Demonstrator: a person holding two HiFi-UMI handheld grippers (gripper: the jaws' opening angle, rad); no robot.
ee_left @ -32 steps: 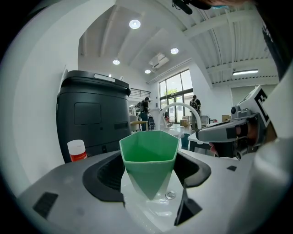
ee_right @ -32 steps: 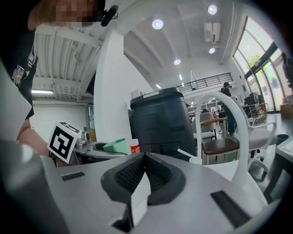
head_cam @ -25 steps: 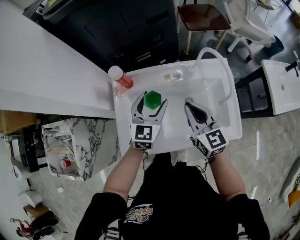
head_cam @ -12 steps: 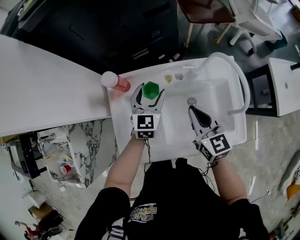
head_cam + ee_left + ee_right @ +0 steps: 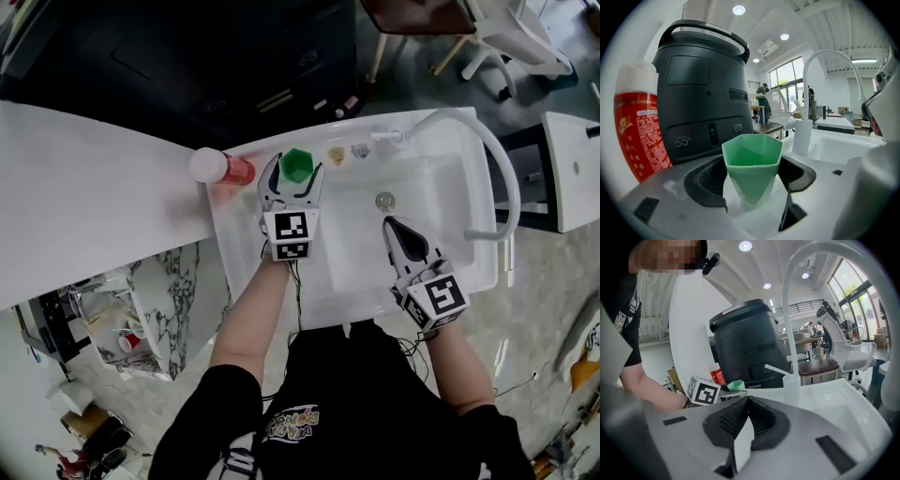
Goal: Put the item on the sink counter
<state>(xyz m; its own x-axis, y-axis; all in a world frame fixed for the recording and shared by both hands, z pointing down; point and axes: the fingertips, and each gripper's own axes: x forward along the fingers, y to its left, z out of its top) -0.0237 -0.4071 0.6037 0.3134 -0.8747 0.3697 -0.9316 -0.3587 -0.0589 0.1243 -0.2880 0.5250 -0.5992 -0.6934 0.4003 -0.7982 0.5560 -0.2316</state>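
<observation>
Left gripper (image 5: 295,174) pinching the green cup (image 5: 298,162), jaws spread just enough to take it, one pad on each side of the cup wall; the left gripper view shows the cup (image 5: 752,163) upright, open side up, empty inside, sitting between the black pads. Cup is at the far left corner of the white sink (image 5: 441,202), over the flat rim strip by the basin, cannot tell if its base touches the rim. Red bottle (image 5: 223,169) with white cap lies just left of the cup on that same corner, near but apart from the gripper. Big black appliance (image 5: 703,89) with a carry handle stands beyond the cup, off the far edge of the sink. Two small items (image 5: 347,151) on the far rim right of the cup, too small to tell what they are. White gooseneck faucet (image 5: 487,141) rises from the far rim and curves over the right side of the basin. Drain (image 5: 384,200) in the basin floor, between the two grippers. Right gripper (image 5: 392,226) hangs over the near right part of the basin, jaws pressed together with nothing in them, tip aimed at the drain, well apart from the cup. Long white table (image 5: 84,206) on the left of the sink
</observation>
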